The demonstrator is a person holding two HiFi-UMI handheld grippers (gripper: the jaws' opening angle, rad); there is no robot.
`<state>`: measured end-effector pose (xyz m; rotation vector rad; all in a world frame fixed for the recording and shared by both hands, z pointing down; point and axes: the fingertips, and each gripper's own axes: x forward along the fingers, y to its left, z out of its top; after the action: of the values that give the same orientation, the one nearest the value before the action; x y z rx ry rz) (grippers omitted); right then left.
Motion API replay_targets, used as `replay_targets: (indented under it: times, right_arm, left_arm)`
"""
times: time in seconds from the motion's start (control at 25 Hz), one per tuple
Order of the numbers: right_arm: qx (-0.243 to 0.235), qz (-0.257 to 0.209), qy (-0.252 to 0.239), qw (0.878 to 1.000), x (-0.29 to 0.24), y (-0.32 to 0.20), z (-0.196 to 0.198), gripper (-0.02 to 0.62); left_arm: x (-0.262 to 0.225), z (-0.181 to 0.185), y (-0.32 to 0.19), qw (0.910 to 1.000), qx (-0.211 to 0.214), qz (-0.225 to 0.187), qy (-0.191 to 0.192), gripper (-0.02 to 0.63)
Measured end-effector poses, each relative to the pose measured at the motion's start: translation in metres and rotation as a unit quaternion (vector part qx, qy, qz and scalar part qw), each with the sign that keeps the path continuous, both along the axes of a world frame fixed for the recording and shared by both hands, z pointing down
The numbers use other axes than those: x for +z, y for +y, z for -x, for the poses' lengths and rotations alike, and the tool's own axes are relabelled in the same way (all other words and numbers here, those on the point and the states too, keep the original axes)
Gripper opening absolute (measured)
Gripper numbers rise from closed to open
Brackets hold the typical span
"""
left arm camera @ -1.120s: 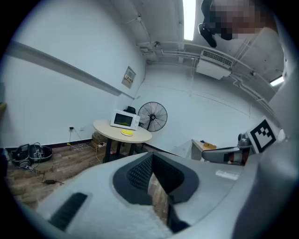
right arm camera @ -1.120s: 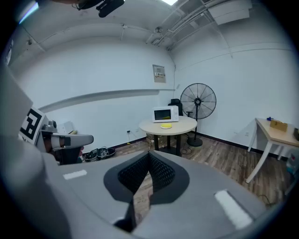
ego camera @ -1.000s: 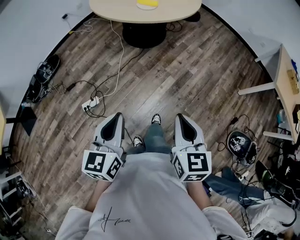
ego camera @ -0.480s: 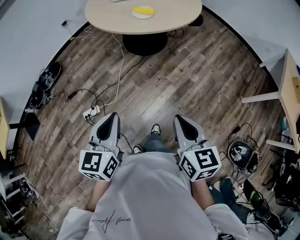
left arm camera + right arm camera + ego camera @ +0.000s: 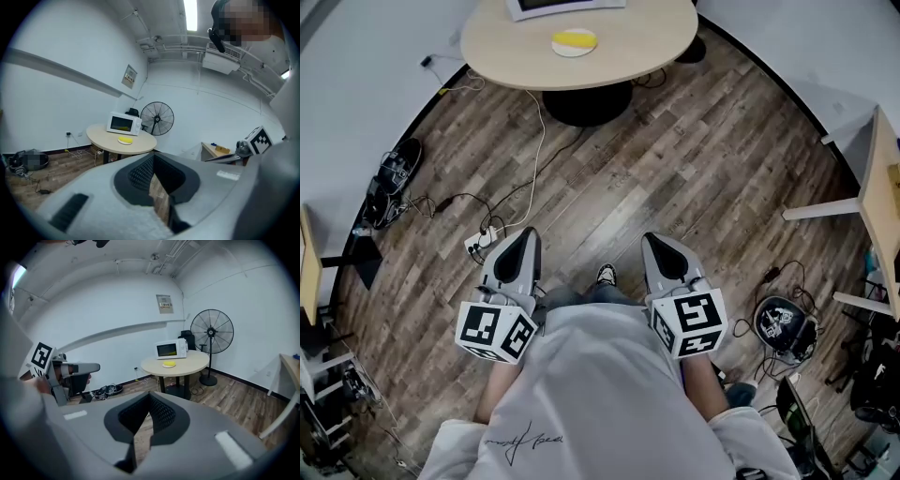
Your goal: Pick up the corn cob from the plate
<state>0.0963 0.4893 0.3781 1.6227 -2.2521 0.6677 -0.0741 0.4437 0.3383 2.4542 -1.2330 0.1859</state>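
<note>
A yellow corn cob [image 5: 574, 39] lies on a white plate [image 5: 577, 53] on the round wooden table [image 5: 647, 47] far ahead of me. It shows small in the left gripper view [image 5: 124, 139] and in the right gripper view [image 5: 168, 364]. My left gripper [image 5: 528, 232] and right gripper [image 5: 656, 239] are held side by side at waist height over the wooden floor, pointing toward the table and well short of it. Both stand shut, with nothing in them.
A white microwave [image 5: 562, 6] stands on the table behind the plate. A standing fan [image 5: 212, 333] is beside the table. A power strip with cables [image 5: 483, 242] and shoes [image 5: 394, 164] lie on the floor at left. A helmet [image 5: 783, 323] and a desk [image 5: 881, 216] are at right.
The table with the plate has come closer and lower in the head view, and the microwave has come into sight. Both grippers travelled forward with the person, still shut.
</note>
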Motion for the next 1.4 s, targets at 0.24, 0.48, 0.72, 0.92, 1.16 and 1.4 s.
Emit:
replay_targets:
  times: [0.24,0.48,0.72,0.92,1.16,1.4]
  right_arm:
    - [-0.001,0.018,-0.017,1.0,0.006,-0.01,-0.016,0.011]
    - [0.013,0.009,-0.024,1.0,0.005,-0.029,-0.027,0.012]
    - [0.032,0.002,-0.022,0.999,0.006,-0.061,-0.042,0.014]
    - [0.039,0.001,-0.017,0.999,0.003,-0.108,-0.047,0.014]
    - [0.036,-0.006,-0.016,0.999,-0.006,-0.178,-0.048,0.013]
    - [0.028,0.001,-0.028,0.999,-0.006,-0.248,-0.039,0.013]
  left_arm:
    - [-0.001,-0.028,-0.007,0.9997,0.024,-0.012,-0.002,0.002]
    - [-0.001,-0.043,-0.027,0.9985,0.05,-0.018,-0.013,0.006]
    - [0.008,-0.059,-0.061,0.9976,0.069,-0.011,0.001,0.006]
    - [0.01,-0.068,-0.114,0.9969,0.078,-0.007,0.013,0.006]
    - [0.006,-0.067,-0.189,0.9979,0.061,0.0,0.023,0.007]
    - [0.007,-0.059,-0.26,0.9982,0.051,0.019,0.027,0.006]
